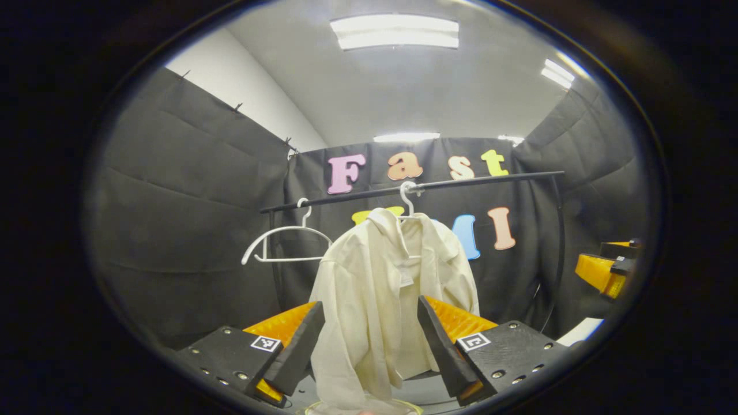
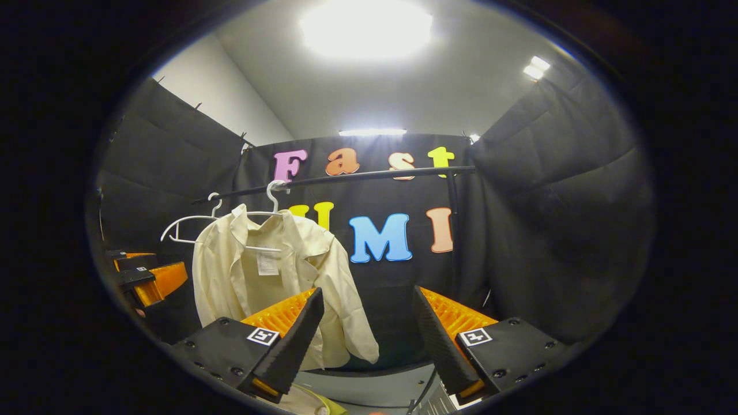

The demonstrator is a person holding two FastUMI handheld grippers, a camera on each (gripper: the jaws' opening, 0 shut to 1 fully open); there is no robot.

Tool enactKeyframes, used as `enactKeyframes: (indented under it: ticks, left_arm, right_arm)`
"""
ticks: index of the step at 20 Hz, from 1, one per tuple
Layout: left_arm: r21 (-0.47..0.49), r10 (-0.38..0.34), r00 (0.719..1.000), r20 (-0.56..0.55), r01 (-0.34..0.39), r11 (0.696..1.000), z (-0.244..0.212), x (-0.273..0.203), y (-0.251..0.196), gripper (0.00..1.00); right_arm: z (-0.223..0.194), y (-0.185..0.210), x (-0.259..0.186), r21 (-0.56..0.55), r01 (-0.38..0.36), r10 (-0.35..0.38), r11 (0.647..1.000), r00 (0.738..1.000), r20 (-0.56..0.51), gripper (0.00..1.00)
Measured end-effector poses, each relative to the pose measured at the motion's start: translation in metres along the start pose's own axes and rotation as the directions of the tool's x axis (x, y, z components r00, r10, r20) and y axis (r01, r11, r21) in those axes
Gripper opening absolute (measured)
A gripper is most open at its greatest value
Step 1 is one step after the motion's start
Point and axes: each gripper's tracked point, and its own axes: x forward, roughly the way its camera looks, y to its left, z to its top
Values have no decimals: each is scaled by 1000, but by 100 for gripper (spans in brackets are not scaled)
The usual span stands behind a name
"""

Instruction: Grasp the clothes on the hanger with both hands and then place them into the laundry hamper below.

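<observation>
A cream shirt (image 1: pixel 375 288) hangs on a white hanger (image 1: pixel 407 199) from a black rail (image 1: pixel 461 182). It shows ahead between the fingers of my left gripper (image 1: pixel 369 328), which is open and short of the cloth. In the right gripper view the same shirt (image 2: pixel 271 271) hangs to the left of my right gripper (image 2: pixel 369 320), open with nothing between its fingers. A yellow-green hamper rim (image 1: pixel 363 408) peeks in below the shirt, and again at the bottom of the right gripper view (image 2: pixel 323 408). The other gripper appears at the right edge (image 1: pixel 608 268) and at the left edge (image 2: pixel 144 276).
An empty white hanger (image 1: pixel 285 242) hangs on the rail to the shirt's left, seen too in the right gripper view (image 2: pixel 187 225). The rail's black upright post (image 2: pixel 455 230) stands at the right. Black cloth walls close the booth on three sides.
</observation>
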Motion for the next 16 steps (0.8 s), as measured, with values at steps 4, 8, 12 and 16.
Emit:
enactKeyframes:
  ticks: [4, 8, 12, 16]
  left_arm:
    - [9, 14, 1000, 22, -14, 1000, 2, 32, -10, 95]
    - [27, 25, 999, 33, -26, 999, -1, 65, -21, 95]
    - [34, 49, 999, 24, -50, 998, -12, 101, -26, 95]
    - [48, 85, 996, -15, -84, 995, -37, 139, -25, 95]
  right_arm:
    - [-1, 21, 35, 13, -85, 85, 996, 996, 14, 98]
    - [-6, 43, 76, 35, -170, 170, 985, 985, 21, 97]
    - [-15, 60, 112, 54, -234, 234, 971, 972, 13, 98]
    - [-30, 73, 142, 62, -278, 278, 959, 960, -2, 97]
